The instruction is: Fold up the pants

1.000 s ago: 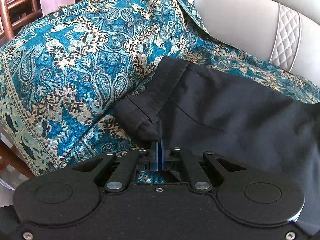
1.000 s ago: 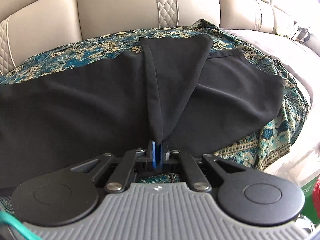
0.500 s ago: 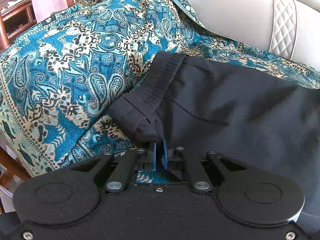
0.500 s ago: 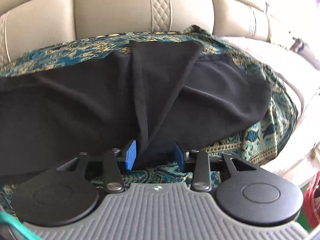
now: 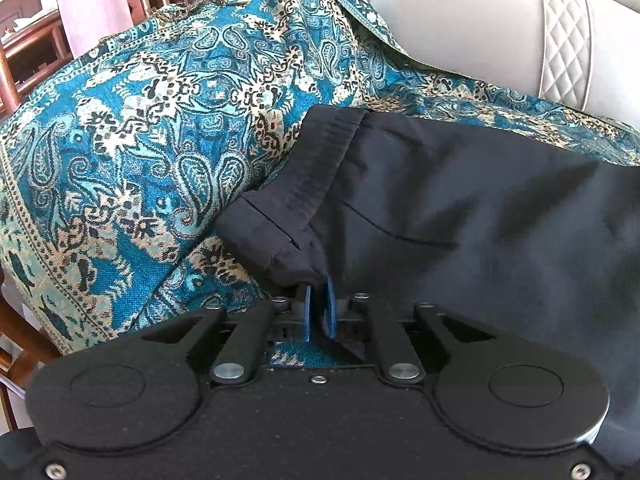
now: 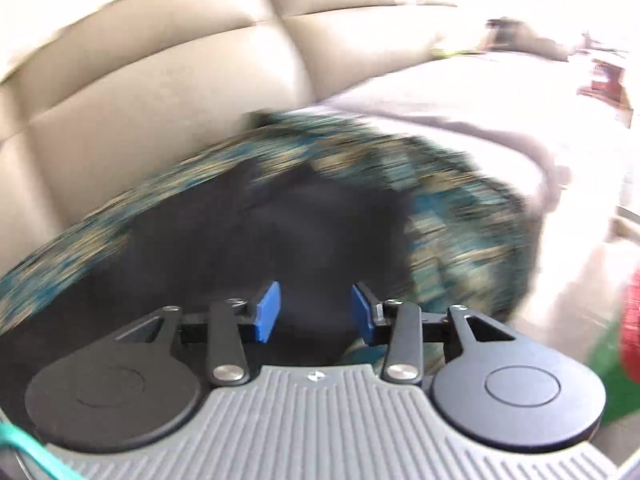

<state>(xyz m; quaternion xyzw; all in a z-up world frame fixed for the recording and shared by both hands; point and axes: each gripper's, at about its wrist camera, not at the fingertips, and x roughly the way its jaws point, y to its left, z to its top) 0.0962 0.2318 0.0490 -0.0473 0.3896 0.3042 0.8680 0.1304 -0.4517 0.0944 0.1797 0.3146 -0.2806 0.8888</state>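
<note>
the left tool (image 5: 318, 312) has its two blue pads (image 5: 307, 314) drawn almost together, with only a thin slit between them, and a corner of the black pants (image 5: 460, 216) at the waistband (image 5: 296, 200) sits right at their tips; it looks pinched there, though the cloth hides the contact itself. from that corner the waistband runs up and away toward the back of the seat, and the rest of the dark fabric spreads flat to the right. the pants lie on a teal paisley throw (image 5: 140, 140) that covers the seat and drapes over the near left edge. behind it rises the pale leather sofa back (image 5: 480, 32) with a quilted strip. dark red wooden furniture (image 5: 24, 48) stands beyond the throw at far left.

the right tool (image 6: 316, 312) is spread wide, its blue pads (image 6: 266, 312) well apart and gripping nothing. this view is heavily smeared by motion. past the pads the black pants (image 6: 300, 240) show as a dark mass lying on the throw (image 6: 460, 220), with the sofa back (image 6: 160, 100) behind and a pale cushion (image 6: 460, 108) to the right. a red and green shape (image 6: 628, 336) at the right edge is too blurred to identify.
</note>
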